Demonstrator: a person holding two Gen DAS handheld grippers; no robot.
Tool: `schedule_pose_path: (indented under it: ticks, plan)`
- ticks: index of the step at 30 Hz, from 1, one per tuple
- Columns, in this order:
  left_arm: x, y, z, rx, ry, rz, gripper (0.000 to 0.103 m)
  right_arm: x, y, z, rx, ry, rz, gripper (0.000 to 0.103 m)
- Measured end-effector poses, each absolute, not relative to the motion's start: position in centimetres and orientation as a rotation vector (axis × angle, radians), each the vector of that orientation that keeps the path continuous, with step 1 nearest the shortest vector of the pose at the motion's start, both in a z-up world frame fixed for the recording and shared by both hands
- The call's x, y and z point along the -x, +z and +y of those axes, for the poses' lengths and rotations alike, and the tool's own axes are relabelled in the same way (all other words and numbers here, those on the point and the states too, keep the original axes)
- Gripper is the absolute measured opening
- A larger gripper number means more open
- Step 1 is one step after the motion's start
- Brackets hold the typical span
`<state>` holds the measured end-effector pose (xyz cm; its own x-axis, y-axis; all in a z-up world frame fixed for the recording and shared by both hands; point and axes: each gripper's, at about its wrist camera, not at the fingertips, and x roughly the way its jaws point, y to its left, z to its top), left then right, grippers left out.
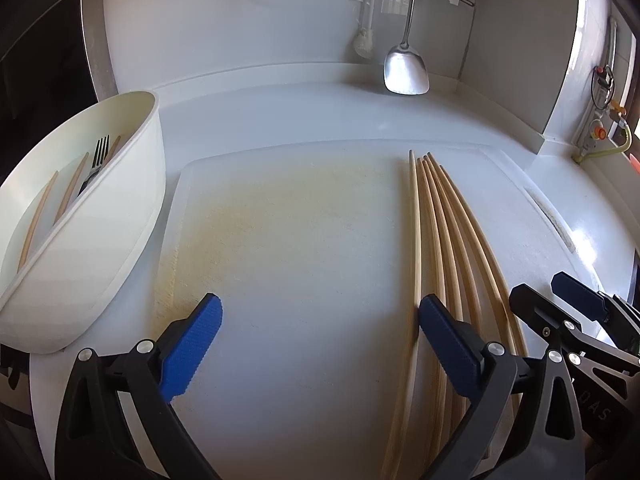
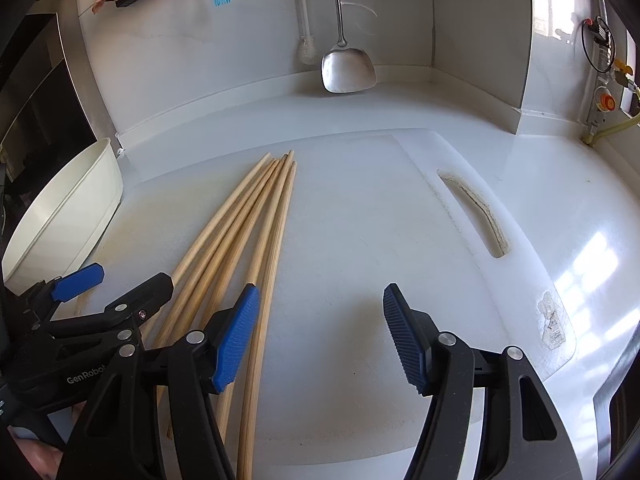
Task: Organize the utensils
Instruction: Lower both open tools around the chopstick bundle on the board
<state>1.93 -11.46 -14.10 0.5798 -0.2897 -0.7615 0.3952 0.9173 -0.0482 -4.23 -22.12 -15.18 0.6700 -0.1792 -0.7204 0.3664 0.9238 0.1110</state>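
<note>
We saw both tools held low over the white cutting board (image 1: 304, 240), side by side. The left tool (image 1: 320, 332) was wide open with nothing between its pads; its right pad sat just beside or on the leftmost of the chopsticks (image 1: 436, 240). The right tool (image 2: 320, 332) was also wide open and empty, its left pad over the rightmost sticks.

The chopsticks lay bundled lengthwise on the board, tips toward the surface's back edge, toward the board's right side in the left view. We judged they were grouped so one pinch could take several.

The white utensil holder (image 1: 132, 200) stood off the board's left edge, already holding a fork (image 1: 98, 160) and some chopsticks, likely the destination. A metal spatula (image 2: 348, 68) hung at the back wall, apart from the work.

We could not tell which tool would grasp first.
</note>
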Motion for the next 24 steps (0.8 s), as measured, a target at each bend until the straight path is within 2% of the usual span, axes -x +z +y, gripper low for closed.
schedule_pose_path:
  ticks: [24]
  plan:
    - [-2.7, -14.6, -12.3, -0.169, -0.387, 0.865, 0.096, 3.4, -15.1, -21.6, -0.16, -0.268, 0.82, 0.06]
